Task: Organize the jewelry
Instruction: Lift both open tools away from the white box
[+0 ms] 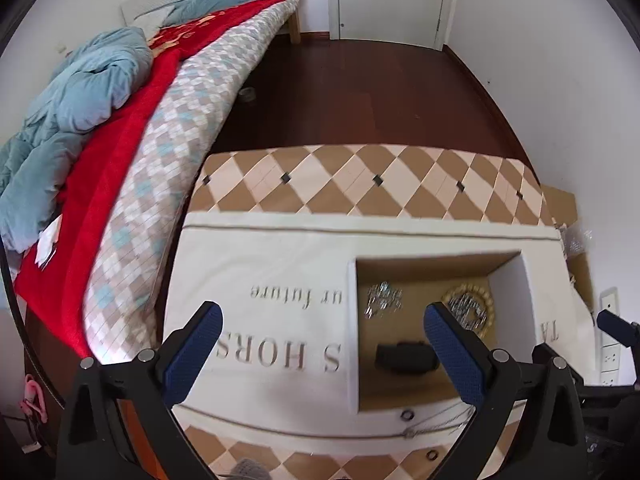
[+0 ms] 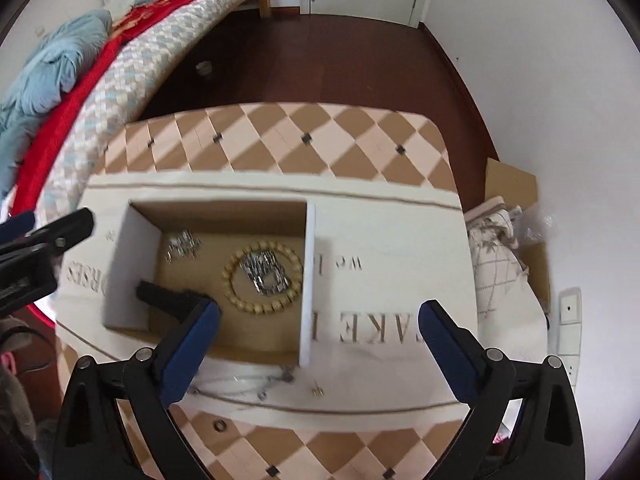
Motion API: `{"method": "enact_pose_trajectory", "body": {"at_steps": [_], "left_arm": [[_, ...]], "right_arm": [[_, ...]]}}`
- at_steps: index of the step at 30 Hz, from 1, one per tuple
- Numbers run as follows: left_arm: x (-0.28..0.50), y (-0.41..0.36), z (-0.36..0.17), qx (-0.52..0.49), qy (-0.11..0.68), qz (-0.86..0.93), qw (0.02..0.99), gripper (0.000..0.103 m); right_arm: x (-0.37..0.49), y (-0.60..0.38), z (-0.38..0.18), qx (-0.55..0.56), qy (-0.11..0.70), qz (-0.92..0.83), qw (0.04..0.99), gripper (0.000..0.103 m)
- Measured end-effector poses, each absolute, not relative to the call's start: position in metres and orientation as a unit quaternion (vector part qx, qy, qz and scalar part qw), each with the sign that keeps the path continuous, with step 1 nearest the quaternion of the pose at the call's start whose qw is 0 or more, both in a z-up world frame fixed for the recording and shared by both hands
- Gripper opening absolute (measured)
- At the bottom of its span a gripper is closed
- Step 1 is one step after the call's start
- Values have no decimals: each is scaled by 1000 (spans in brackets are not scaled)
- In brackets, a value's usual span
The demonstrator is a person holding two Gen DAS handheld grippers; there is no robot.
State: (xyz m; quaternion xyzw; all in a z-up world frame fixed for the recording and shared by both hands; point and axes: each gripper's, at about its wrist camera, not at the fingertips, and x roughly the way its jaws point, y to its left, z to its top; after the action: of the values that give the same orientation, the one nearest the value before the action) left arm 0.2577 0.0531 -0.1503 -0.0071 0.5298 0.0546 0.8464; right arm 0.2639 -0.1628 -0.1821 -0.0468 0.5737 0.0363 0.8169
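Note:
A white-walled cardboard box (image 1: 352,320) (image 2: 308,280) sits on a cream cloth with printed letters. Inside lie a gold bead bracelet (image 2: 262,276) (image 1: 486,300) ringing a silver link bracelet (image 2: 264,274) (image 1: 464,306), a small silver piece (image 2: 182,245) (image 1: 384,300) and a black clip (image 2: 168,296) (image 1: 404,356). A thin silver chain (image 2: 248,384) (image 1: 432,426), a ring (image 2: 220,425) (image 1: 407,403), another ring (image 1: 432,455) and a small stud (image 2: 318,390) lie in front of the box. My left gripper (image 1: 324,356) and right gripper (image 2: 316,352) are open and empty, above the cloth near the box.
The cloth lies on a brown-and-cream checked tabletop (image 1: 360,180) (image 2: 280,140). A bed with a red blanket (image 1: 100,200) and blue bedding stands to the left. Dark wood floor (image 1: 360,92) lies beyond. A cardboard piece and a patterned bag (image 2: 496,256) sit at the right by the wall.

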Motion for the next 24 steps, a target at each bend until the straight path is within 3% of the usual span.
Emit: {"method": "enact_pose_trajectory", "body": {"at_steps": [7, 24], "left_arm": [[221, 60, -153, -27, 527, 63, 847, 103], [134, 53, -82, -18, 451, 73, 889, 103]], "right_arm": [[235, -158, -175, -54, 557, 37, 828, 103], [160, -162, -96, -36, 480, 49, 875, 103]]}}
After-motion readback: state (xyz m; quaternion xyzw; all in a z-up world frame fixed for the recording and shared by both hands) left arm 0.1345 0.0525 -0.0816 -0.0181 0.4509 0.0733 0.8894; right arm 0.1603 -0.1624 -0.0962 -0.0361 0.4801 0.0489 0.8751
